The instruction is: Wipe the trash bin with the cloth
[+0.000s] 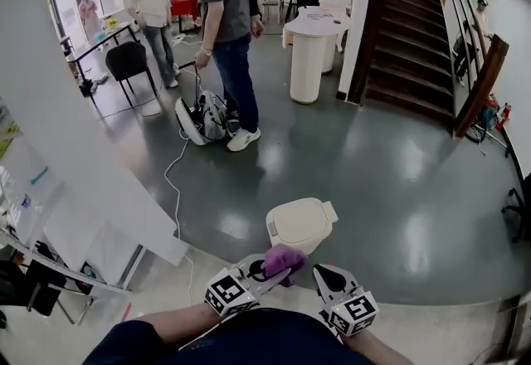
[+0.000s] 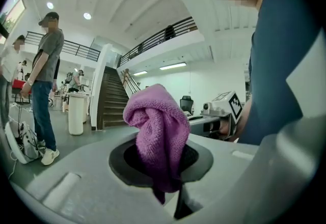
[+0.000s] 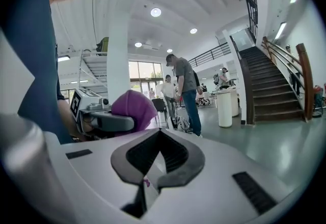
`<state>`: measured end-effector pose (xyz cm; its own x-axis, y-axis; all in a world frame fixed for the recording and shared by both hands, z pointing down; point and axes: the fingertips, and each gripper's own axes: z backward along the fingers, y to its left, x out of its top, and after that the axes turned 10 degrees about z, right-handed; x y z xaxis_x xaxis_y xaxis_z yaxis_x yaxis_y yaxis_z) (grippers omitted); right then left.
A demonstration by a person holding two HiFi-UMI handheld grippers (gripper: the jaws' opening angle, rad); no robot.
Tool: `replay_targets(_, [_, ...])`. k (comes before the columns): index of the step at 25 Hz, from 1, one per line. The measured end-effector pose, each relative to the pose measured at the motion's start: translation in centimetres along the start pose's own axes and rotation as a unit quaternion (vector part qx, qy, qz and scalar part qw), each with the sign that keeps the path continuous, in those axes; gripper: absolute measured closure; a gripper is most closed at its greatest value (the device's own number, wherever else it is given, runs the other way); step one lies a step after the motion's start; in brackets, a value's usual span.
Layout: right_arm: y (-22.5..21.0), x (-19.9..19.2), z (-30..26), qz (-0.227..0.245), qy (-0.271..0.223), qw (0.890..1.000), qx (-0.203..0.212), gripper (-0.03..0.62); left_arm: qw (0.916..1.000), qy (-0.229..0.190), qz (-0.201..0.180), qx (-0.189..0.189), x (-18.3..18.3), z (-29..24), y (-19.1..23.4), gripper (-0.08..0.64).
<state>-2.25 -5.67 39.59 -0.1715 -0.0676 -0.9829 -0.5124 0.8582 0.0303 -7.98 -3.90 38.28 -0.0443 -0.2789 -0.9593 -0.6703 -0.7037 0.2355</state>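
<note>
Glossy grey floor (image 1: 398, 189) of an open hall carries the white trash bin (image 1: 300, 224), lid down, just ahead of both grippers. Left gripper (image 1: 278, 272) is clamped on the bunched purple cloth (image 1: 284, 258), held above floor level, presumably in readiness for wiping. The bin lies just beyond and below the cloth; no contact is evident. Right gripper (image 1: 325, 276) has its jaws together with nothing between them and sits idle alongside.
</note>
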Motion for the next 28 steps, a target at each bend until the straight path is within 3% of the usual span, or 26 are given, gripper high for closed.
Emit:
replay_targets(5, [0.8,0.5,-0.4,0.002,0.0,1.0,0.008,0.581,0.9996,-0.022,-0.003,-0.014,1.5,0.4,-2.0,0.492])
replay_targets(12, [1.5,0.1,-0.2,0.004,0.001,1.0,0.011,0.581,0.9994,-0.003,-0.007,-0.034,-0.3,-0.3,-3.7,0.492])
replay_targets(28, [2.1,-1.0,0.3,-0.001,0.004,1.0,0.005,0.582,0.9992,-0.01,-0.005,-0.038,-0.3,-0.5,-4.1,0.492])
